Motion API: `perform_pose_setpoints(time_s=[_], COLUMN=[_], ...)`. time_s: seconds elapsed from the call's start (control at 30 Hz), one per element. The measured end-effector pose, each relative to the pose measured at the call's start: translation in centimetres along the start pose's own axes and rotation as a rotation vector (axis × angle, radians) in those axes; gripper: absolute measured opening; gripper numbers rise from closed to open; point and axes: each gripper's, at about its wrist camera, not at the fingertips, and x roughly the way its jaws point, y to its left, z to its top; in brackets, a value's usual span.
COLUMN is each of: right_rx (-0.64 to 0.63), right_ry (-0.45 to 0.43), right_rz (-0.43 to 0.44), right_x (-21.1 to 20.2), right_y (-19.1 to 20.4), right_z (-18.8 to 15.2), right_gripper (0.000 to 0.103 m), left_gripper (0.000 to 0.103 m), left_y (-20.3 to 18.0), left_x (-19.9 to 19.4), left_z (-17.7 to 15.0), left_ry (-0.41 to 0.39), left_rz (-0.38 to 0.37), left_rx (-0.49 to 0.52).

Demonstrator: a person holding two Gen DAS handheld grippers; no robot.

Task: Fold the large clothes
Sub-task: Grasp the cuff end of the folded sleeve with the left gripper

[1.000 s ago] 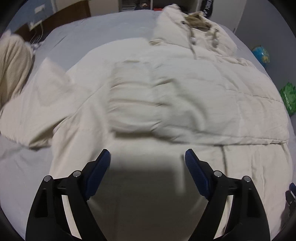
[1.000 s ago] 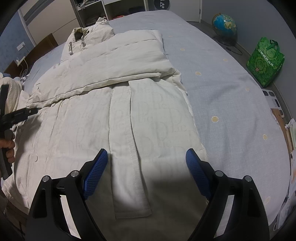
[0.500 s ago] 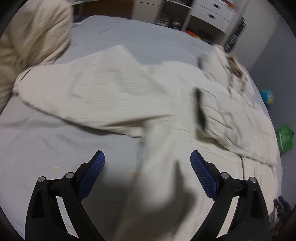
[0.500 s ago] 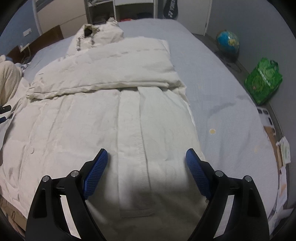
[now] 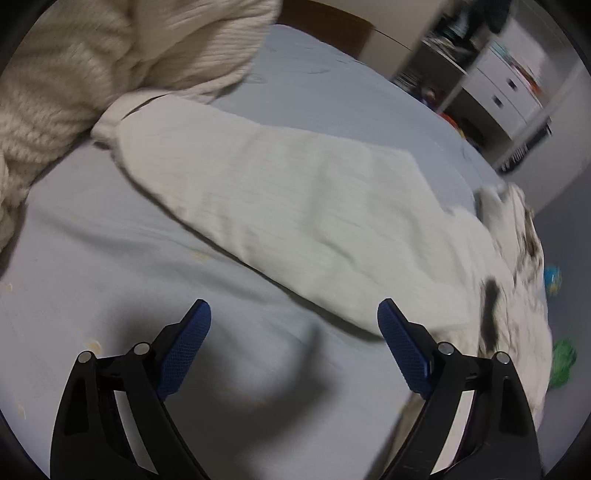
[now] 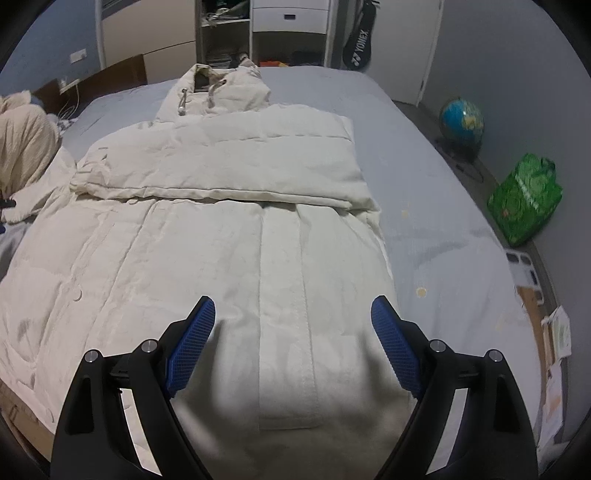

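A large cream padded jacket (image 6: 207, 236) lies flat on the grey bed (image 6: 424, 177), hood at the far end. Its right sleeve (image 6: 236, 162) is folded across the chest. Its left sleeve (image 5: 280, 206) stretches out sideways on the sheet in the left wrist view. My left gripper (image 5: 293, 332) is open and empty, low over the bare sheet just in front of that sleeve. My right gripper (image 6: 293, 332) is open and empty above the jacket's lower front, near the button placket (image 6: 284, 295).
A cream knitted blanket (image 5: 92, 66) is heaped at the bed's left side, touching the sleeve cuff. A globe (image 6: 461, 122) and a green bag (image 6: 524, 199) stand on the floor to the right. Shelves and drawers (image 6: 258, 33) stand beyond the bed.
My left gripper has swung left, from over the jacket's body to the outstretched left sleeve and bare sheet. My right gripper has shifted slightly and turned to face straight up the jacket. Both stayed open.
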Motion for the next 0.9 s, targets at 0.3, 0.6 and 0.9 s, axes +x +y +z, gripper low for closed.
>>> perform_pose_setpoints(time_s=[0.3,0.6,0.9], right_rx=[-0.067,-0.116,-0.124], right_ry=[0.033,0.044,0.053], right_rz=[-0.043,-0.066,-0.071], right_x=[0.9,1.4,1.7], right_y=[1.5,2.5,2.6], right_z=[0.1,0.1,0.2], right_gripper=[0.082,0.082,0.082], left_gripper=[0.079,0.070,0.007], left_y=[5.2,7.7,10.8], left_x=[2.3,4.3,3.8], left_z=[3.0,4.6,5.6], left_ry=[-0.010,-0.036,-0.067], left_rz=[-0.047,-0.079,-0.176], left_rx=[-0.163,-0.226,-0.373])
